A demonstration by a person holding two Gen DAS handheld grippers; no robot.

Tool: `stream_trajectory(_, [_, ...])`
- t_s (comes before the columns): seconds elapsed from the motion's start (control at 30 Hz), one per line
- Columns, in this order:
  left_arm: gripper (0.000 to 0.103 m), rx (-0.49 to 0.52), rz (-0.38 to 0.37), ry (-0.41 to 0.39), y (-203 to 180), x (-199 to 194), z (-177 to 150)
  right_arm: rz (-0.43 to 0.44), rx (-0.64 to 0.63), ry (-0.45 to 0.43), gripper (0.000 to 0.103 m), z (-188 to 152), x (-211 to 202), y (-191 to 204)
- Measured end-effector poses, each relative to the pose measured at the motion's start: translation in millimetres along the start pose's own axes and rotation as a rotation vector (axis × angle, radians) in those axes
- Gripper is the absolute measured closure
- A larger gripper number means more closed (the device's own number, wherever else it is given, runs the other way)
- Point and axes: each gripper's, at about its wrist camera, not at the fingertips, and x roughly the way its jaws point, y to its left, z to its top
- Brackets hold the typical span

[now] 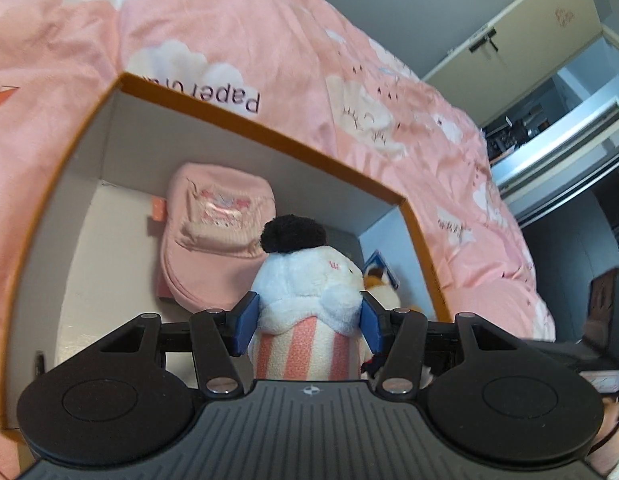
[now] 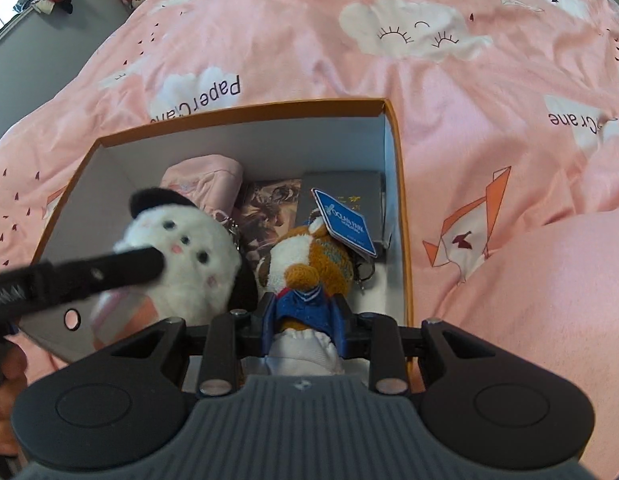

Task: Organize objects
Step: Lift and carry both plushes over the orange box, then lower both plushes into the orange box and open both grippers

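An orange-rimmed box with white walls lies open on the bed. My left gripper is shut on a white plush with a black pompom and a pink-striped base, holding it inside the box. In the right wrist view the same white plush shows its face, with a left finger across it. My right gripper is shut on a brown and white dog plush with a blue collar and a blue tag, just right of the white plush, inside the box.
A pink cap, a picture card and a grey notebook lie on the box floor. A pink cloud-print bedspread surrounds the box. A cabinet stands beyond the bed.
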Motion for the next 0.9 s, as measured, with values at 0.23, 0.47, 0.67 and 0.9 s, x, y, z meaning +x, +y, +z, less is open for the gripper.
stream_trajectory(0.23, [0.043,-0.028,0.013,0.088,5,21,0,-0.040,-0.076,0.073,0.071,9,6,6])
stream_trajectory(0.47, [0.041,-0.074,0.044,0.141,5,38,-6,-0.105,-0.290,0.163,0.071,11,14,18])
stream_trajectory(0.67, [0.038,-0.010,0.124,0.233,-2,44,-4,-0.142,-0.510,0.206,0.082,8,15,31])
stream_trajectory(0.9, [0.052,0.081,0.090,0.258,-4,23,3,-0.133,-0.656,0.239,0.087,8,14,35])
